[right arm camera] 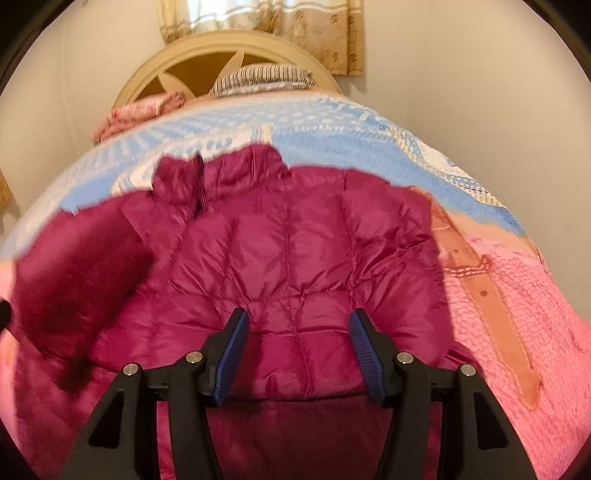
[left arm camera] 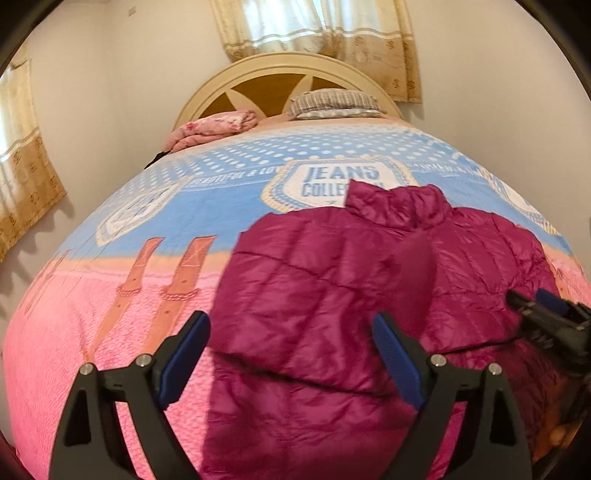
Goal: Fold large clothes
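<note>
A magenta quilted puffer jacket lies on the bed, collar toward the headboard. It fills the middle of the right wrist view, where its lower part looks folded up over the body. My left gripper is open and empty above the jacket's left side. My right gripper is open and empty above the jacket's lower middle; it also shows at the right edge of the left wrist view.
The bed cover is pink near me and blue farther away, with "JEANS" printed. A folded pink blanket and a striped pillow lie by the cream headboard. Curtains hang behind.
</note>
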{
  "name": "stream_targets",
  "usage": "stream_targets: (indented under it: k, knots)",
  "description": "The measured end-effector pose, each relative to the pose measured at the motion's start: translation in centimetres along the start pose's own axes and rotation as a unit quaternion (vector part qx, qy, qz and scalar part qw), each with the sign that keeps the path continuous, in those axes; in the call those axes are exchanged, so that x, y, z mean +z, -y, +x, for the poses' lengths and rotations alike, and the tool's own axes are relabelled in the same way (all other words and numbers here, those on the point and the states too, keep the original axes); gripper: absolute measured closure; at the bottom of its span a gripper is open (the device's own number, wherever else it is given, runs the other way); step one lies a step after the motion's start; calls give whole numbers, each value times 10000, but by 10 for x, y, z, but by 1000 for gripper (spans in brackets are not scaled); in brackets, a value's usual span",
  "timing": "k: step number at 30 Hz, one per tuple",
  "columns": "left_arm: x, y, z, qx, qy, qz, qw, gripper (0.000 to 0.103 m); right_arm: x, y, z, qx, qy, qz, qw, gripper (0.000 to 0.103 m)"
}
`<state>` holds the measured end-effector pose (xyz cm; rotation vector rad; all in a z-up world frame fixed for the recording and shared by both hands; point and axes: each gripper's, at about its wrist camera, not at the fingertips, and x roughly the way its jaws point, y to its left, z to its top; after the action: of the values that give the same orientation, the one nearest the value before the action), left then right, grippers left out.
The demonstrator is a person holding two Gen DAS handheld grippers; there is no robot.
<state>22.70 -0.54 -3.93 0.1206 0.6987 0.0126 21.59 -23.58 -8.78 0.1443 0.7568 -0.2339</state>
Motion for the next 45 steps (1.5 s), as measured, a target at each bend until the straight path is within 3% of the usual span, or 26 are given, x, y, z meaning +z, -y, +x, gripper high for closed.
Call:
stream_targets:
  k: [7, 14, 19, 24, 27, 30, 33, 35, 36, 37, 39, 42, 45]
  knots:
    - [-6, -26, 6, 6, -119, -274, 9996, 11, 14, -34, -23, 452, 106, -148, 9988, 40]
    - [-9, -44, 9, 43, -142, -363, 9992, 6, 8, -54, -19, 623, -144, -167, 9978, 40]
    - [-13, -63, 13, 212, -139, -527, 9983, 2, 14, -67, -26, 1073, -288, 23, 9938, 39]
    - [-18, -86, 19, 468, -242, -755, 9958, 1, 30, -96, -29, 1568, -352, 275, 9866, 26]
    - [-25, -99, 22, 725, -266, -836, 9935, 1, 32, -126, -25, 1563, -412, 66, 9868, 19]
    - [-31, -113, 25, 751, -342, -976, 9918, 1, 23, -163, -9, 1427, -659, -421, 9867, 18]
    - [-36, -126, 27, 766, -437, -1079, 9902, 1, 4, -188, 13, 856, -889, -1070, 9866, 18]
    - [-38, -130, 28, 806, -455, -1114, 9895, 1, -6, -184, 18, 781, -901, -1189, 9857, 18]
    - [-39, -133, 30, 820, -477, -1155, 9888, 1, -7, -176, 16, 861, -812, -1124, 9866, 21]
    - [-39, -135, 31, 800, -503, -1207, 9882, 1, -7, -168, 14, 892, -769, -1067, 9873, 46]
    - [-37, -137, 35, 686, -573, -1338, 9870, 1, -3, -150, 12, 1050, -832, -920, 9867, 74]
    - [-34, -135, 37, 480, -627, -1472, 9859, 1, 7, -114, 4, 1190, -771, -624, 9879, 86]
    - [-28, -129, 35, 483, -560, -1400, 9874, 1, 16, -78, -8, 1310, -604, -268, 9892, 88]
